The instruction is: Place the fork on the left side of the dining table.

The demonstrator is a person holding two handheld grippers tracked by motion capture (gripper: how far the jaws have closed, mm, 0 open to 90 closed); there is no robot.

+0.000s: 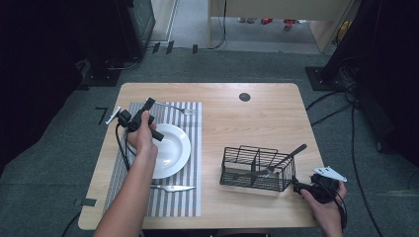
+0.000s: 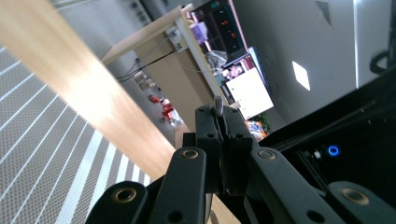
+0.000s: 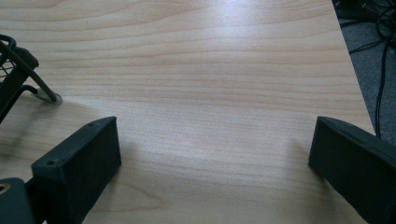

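1. On the wooden table, a grey striped placemat covers the left part, and a white plate sits on its middle.
2. Over the plate's far-left rim, the person's left hand holds the left gripper raised and tilted, its tip pointing toward the far edge of the mat.
3. Seen from the left gripper view, its two black jaws are pressed together around a thin grey metal piece that pokes out between the tips; it may be a utensil handle, though too little of it shows to be sure.
4. A fork lies across the far edge of the mat, just right of that gripper's tip; from above I cannot tell whether the jaws touch it.
5. A knife lies on the mat near the plate's near rim, blade pointing right.
6. Right of the mat stands a black wire basket with compartments; a dark-handled utensil leans in its right section, handle sticking up toward the far right.
7. At the table's near-right corner, the right hand holds the right gripper low, just beside the basket's near-right corner.
8. From the right gripper view, its jaws stand spread wide over bare wood with nothing between them, and the basket's wire foot rests at the left.
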